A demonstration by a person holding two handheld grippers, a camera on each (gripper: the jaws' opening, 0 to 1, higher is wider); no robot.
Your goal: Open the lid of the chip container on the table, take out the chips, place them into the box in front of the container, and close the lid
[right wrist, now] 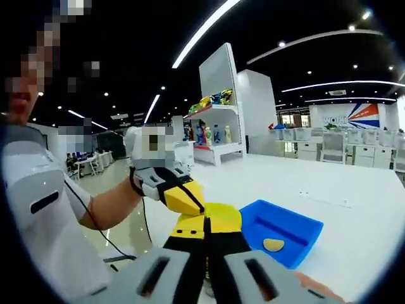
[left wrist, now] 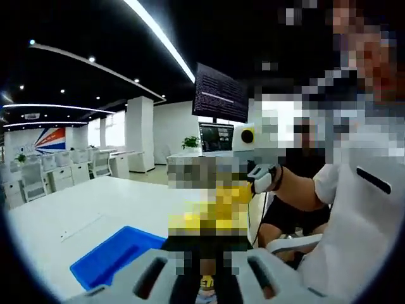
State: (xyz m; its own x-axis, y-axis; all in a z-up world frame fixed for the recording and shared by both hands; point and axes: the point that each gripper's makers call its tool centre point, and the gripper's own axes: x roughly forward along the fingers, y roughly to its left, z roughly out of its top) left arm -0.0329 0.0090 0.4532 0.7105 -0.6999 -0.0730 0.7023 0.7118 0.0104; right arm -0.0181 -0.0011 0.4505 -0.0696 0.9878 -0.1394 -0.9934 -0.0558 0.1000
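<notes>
A blue box lies on the white table with one yellow chip in it. The same blue box sits low and to the left in the left gripper view. My right gripper hovers just left of the box, its yellow-tipped fingers pressed together. My left gripper, held by a gloved hand, comes in from the left, jaws together, its tips meeting the right one's tips. In the left gripper view my left gripper is blurred at its tips, and the right gripper touches it from the right. Whether anything is pinched is hidden.
A person in a white sleeve stands close beside the table. A dark monitor hangs behind. Shelves with coloured goods stand at the back, and desks with chairs line the far side.
</notes>
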